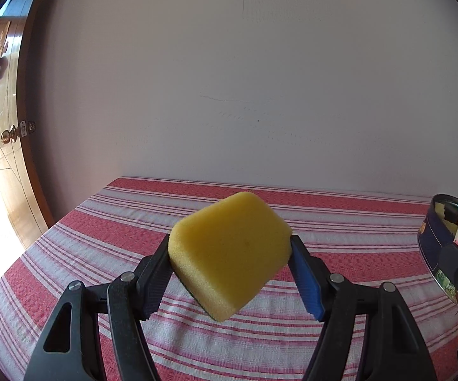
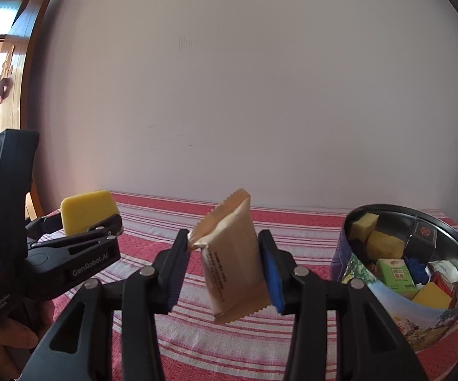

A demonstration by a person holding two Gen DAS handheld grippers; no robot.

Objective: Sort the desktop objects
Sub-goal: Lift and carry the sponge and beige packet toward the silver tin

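The round tin (image 2: 444,314) stands on the striped cloth (image 2: 197,333) to the right of both tongs, so the right gripper (image 2: 225,263), clamped on one tan snack packet (image 2: 232,263) held upright with its long axis near vertical, is the nearer to it. The left gripper (image 1: 229,273), further left, is clamped on one yellow sponge (image 1: 229,254), lifted clear of the cloth. Counted: one tin, one packet in the air, one sponge in the air, and about four more yellow sponges lying inside the tin among small boxes
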